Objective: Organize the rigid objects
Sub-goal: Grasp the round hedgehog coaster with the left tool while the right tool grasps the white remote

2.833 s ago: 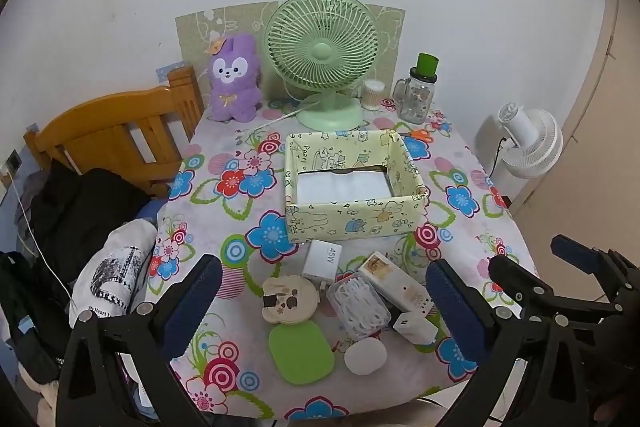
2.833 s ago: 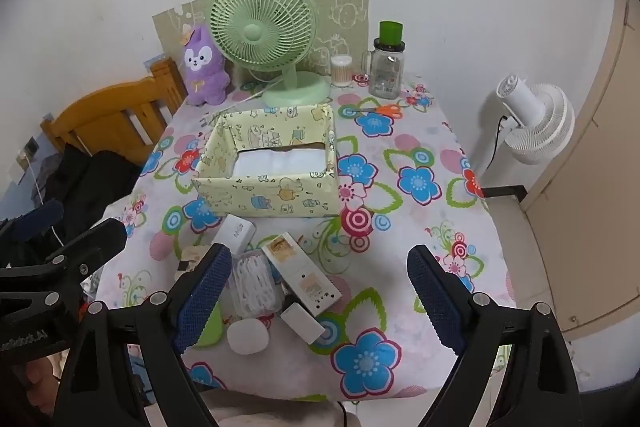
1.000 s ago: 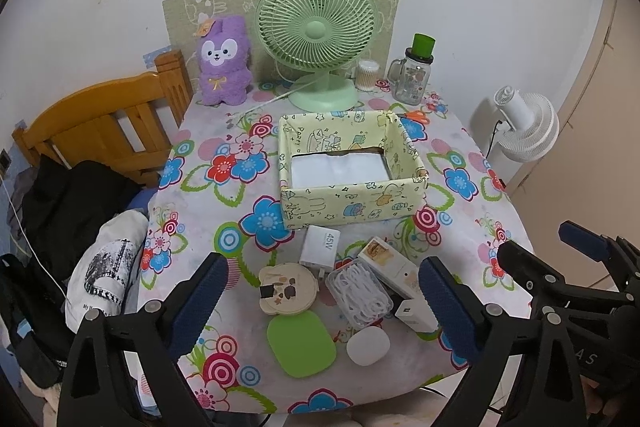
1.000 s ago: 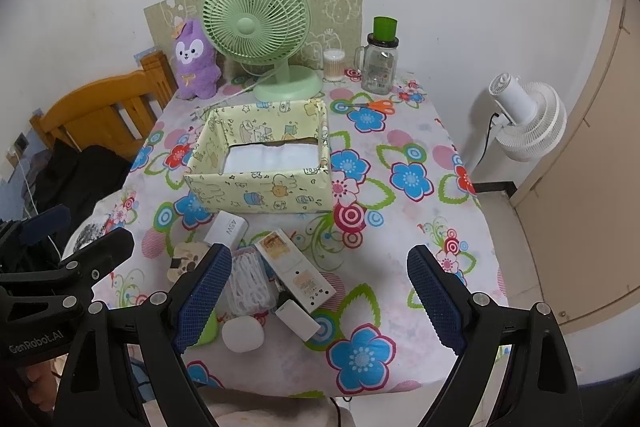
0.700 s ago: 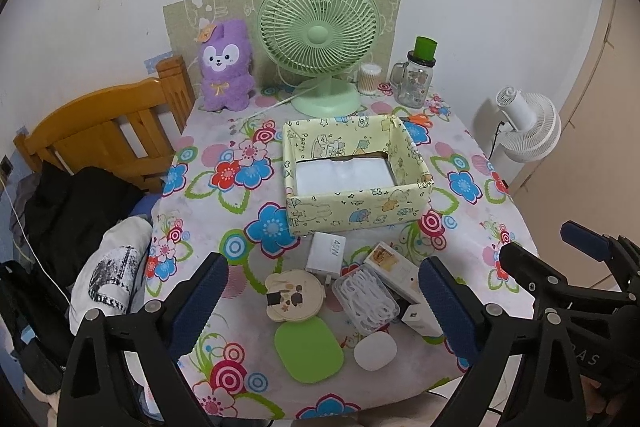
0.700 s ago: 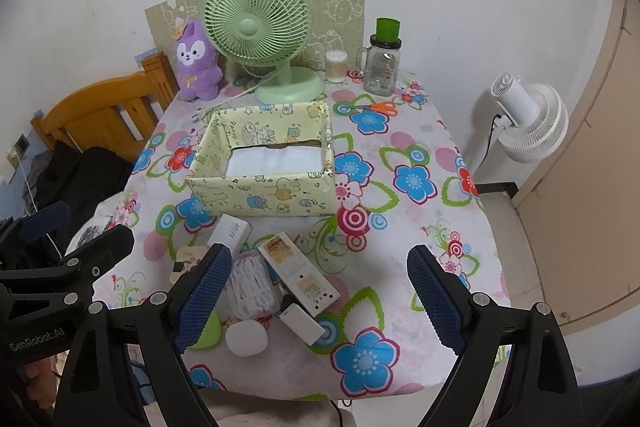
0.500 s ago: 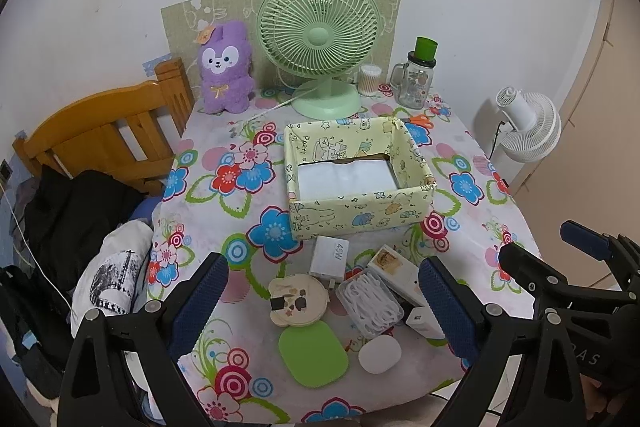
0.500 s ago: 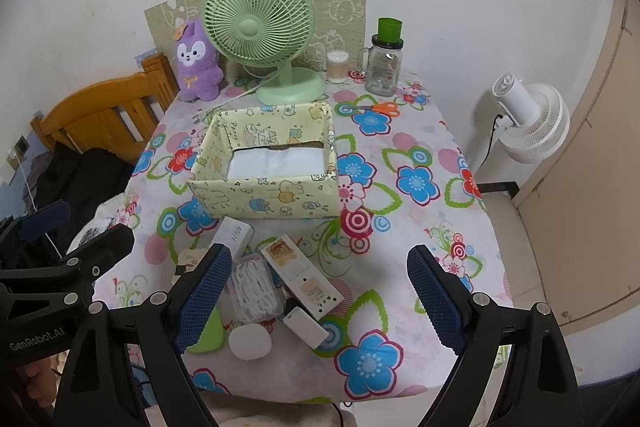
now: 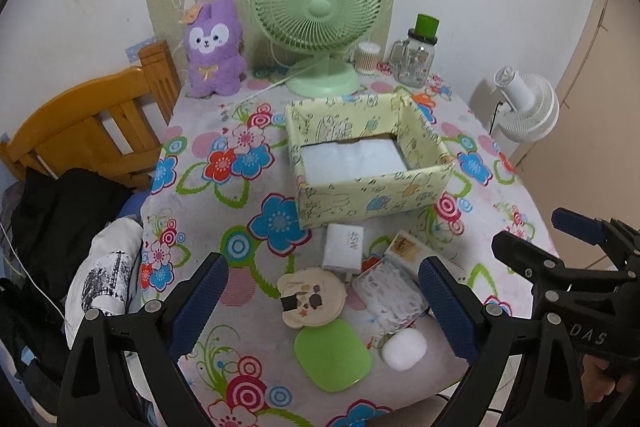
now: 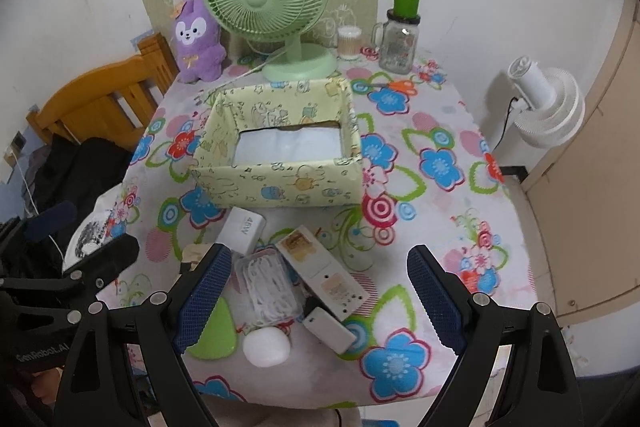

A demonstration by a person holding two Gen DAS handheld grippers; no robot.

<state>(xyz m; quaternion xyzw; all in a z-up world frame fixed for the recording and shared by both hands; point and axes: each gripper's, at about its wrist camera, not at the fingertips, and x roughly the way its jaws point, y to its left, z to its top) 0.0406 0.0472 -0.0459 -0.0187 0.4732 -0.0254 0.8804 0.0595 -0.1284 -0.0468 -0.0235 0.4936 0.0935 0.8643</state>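
Note:
A yellow patterned box [image 9: 372,195] [image 10: 280,183] stands open mid-table with a white sheet inside. In front of it lie a white 45W charger [image 9: 343,245] [image 10: 242,229], a beige bear-shaped item [image 9: 311,297], a clear case of white cable [image 9: 390,291] [image 10: 268,287], a long white box [image 10: 322,273], a green rounded pad [image 9: 332,355], a white earbud case [image 9: 403,343] [image 10: 266,345] and a small white adapter [image 10: 328,329]. My left gripper [image 9: 322,307] is open above them. My right gripper [image 10: 318,295] is open above them too. Both are empty.
A green desk fan [image 9: 320,23], purple plush [image 9: 214,47], cotton swab jar [image 9: 366,57] and green-lidded glass jar [image 9: 418,59] stand along the back edge. A wooden chair [image 9: 88,131] with dark clothes is left. A white floor fan [image 9: 524,107] stands right.
Both grippers have moved slightly forward and down toward the pile; the table looms a bit larger. Nothing on the table has moved. Both stay open.

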